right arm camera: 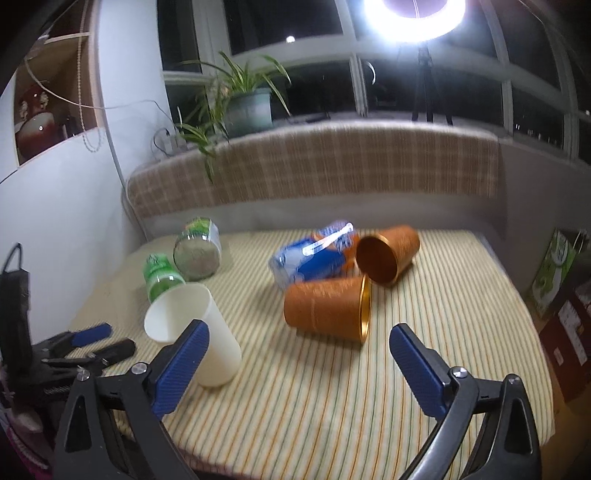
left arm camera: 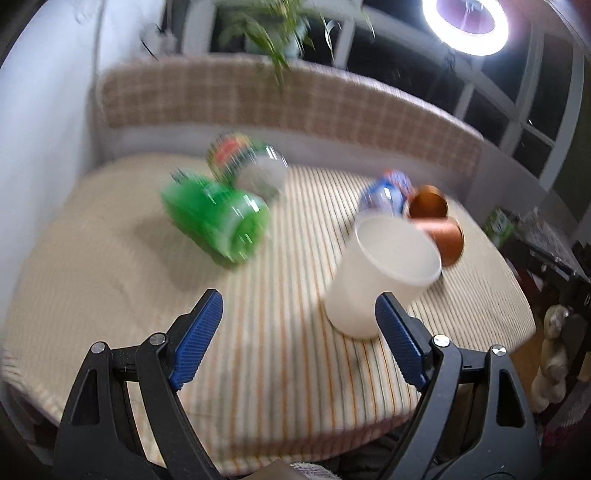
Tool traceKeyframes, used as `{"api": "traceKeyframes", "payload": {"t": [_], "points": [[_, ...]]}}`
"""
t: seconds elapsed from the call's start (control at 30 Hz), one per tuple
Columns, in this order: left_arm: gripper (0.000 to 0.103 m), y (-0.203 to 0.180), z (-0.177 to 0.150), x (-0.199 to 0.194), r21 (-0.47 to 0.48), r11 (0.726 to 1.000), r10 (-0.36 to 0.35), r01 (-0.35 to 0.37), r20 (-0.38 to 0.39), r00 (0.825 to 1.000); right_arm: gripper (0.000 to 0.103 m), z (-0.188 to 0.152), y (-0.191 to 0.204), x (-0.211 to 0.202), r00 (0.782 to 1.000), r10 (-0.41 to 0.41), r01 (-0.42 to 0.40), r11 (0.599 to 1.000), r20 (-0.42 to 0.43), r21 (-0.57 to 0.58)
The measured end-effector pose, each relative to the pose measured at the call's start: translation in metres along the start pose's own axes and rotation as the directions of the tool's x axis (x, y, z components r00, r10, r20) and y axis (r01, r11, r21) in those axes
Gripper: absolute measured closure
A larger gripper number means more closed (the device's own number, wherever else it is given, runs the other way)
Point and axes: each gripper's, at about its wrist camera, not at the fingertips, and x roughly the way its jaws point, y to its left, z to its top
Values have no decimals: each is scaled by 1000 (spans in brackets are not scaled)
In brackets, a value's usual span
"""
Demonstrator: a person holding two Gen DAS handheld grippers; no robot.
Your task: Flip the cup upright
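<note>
A white cup (left arm camera: 380,273) stands with its mouth up, tilted, on the striped tablecloth (left arm camera: 277,332); it also shows in the right wrist view (right arm camera: 195,332). Two copper cups lie on their sides: the near one (right arm camera: 328,308) with its mouth to the right, the far one (right arm camera: 388,254) with its mouth facing me. My left gripper (left arm camera: 299,328) is open and empty, its right fingertip (left arm camera: 397,332) beside the white cup's base. My right gripper (right arm camera: 299,354) is open and empty, in front of the near copper cup. The left gripper (right arm camera: 79,343) shows at the left edge of the right wrist view.
A green bottle (left arm camera: 218,218) and a clear jar (left arm camera: 247,166) lie at the left. A blue packet (right arm camera: 314,254) lies behind the copper cups. A plaid bench back (right arm camera: 314,166), a potted plant (right arm camera: 240,99) and a ring light (right arm camera: 413,14) stand behind the table.
</note>
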Motion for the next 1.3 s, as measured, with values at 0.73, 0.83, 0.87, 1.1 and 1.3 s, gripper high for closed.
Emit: {"api": "traceKeyframes", "payload": {"t": [0.73,0.83,0.87,1.1,1.3], "points": [[1,-12,18,-61,51,989,113,-137,332,936,0,3,21,-32,959,-149,155,988,243,-5],[1,-12,16,-61,48,989,118,-142,334,935,0,3,21,-31,959,-148,153,988,241,-1],[1,-13,15,-62,48,989,118,-142,335,935,0,3,20,-31,959,-148,152,988,241,2],[0,-16,14,-62,65,986,123,-154,339,933,0,3,19,-30,960,-148,151,989,236,7],[0,-18,13,-63,71,985,124,-158,344,931,0,1,19,-28,961,-150,152,988,232,9]]}}
